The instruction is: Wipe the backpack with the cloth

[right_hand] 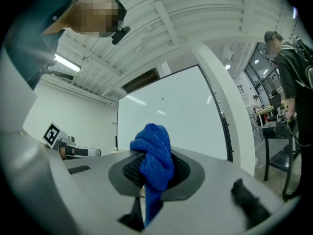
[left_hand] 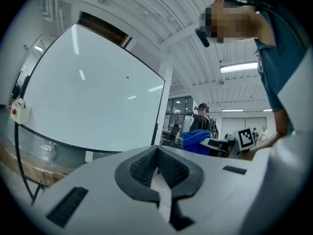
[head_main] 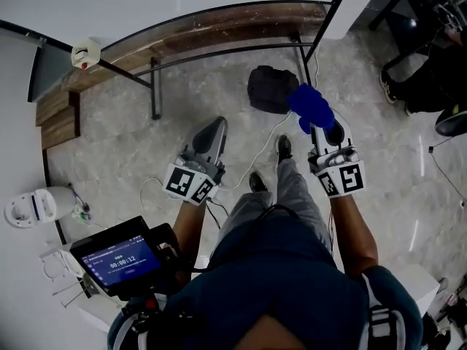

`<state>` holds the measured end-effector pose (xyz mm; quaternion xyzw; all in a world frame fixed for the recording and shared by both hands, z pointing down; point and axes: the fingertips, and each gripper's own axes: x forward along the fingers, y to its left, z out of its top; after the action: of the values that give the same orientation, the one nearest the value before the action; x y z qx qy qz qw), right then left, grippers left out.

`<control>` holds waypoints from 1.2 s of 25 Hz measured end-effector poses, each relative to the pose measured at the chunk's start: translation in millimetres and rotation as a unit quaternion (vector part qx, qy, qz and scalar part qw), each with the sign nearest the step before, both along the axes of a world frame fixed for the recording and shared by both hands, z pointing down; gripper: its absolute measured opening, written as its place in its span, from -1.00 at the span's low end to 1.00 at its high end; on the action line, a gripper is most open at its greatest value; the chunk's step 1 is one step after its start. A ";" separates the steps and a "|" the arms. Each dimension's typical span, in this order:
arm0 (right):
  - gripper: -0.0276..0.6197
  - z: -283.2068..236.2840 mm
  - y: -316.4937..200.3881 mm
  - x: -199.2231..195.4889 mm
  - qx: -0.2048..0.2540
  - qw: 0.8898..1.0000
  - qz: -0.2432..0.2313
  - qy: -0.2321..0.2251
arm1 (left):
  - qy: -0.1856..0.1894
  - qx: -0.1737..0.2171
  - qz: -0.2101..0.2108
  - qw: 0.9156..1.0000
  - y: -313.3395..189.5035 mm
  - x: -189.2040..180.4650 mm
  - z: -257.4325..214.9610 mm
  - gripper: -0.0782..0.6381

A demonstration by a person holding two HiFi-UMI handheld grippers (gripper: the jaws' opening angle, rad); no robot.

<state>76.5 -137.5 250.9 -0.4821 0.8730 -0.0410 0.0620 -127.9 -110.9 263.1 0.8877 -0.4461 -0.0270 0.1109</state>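
Backpack (head_main: 272, 88): black, on grey floor (head_main: 190, 86) at far side, just in front of wooden table (head_main: 219, 24) with black frame. Blue cloth (head_main: 312, 108): bunched wad, pinched in right gripper (head_main: 326, 132), jaws clamped on it, wad sticking out past tips. In head view cloth overlaps backpack's right edge; contact cannot be told. Left gripper (head_main: 211, 128): left of cloth, jaws pressed together, nothing between. Person's shoe (head_main: 283, 148) near backpack. Screen (head_main: 120, 257) near left.

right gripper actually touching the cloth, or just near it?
Touching. The right gripper view shows the blue cloth pinched between the right gripper's jaws, bunched above them with a tail hanging below.
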 end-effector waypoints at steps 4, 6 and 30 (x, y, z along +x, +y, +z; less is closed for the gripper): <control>-0.76 -21.1 26.4 0.9 0.014 1.000 -0.010 -0.001 | -0.008 0.007 -0.001 1.000 21.4 -0.7 -16.5 -0.78; -0.76 -30.6 38.6 2.5 0.017 1.000 -0.013 -0.003 | -0.010 0.010 -0.002 1.000 32.0 -0.1 -23.8 -0.78; -0.76 -94.4 231.7 78.6 0.067 0.996 -0.057 0.001 | -0.007 0.089 -0.036 0.995 227.0 100.7 -92.6 -0.78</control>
<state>155.1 94.2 156.5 -0.4260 0.9001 0.0149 0.0908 -27.2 116.1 170.5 0.8776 -0.4742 -0.0647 0.0276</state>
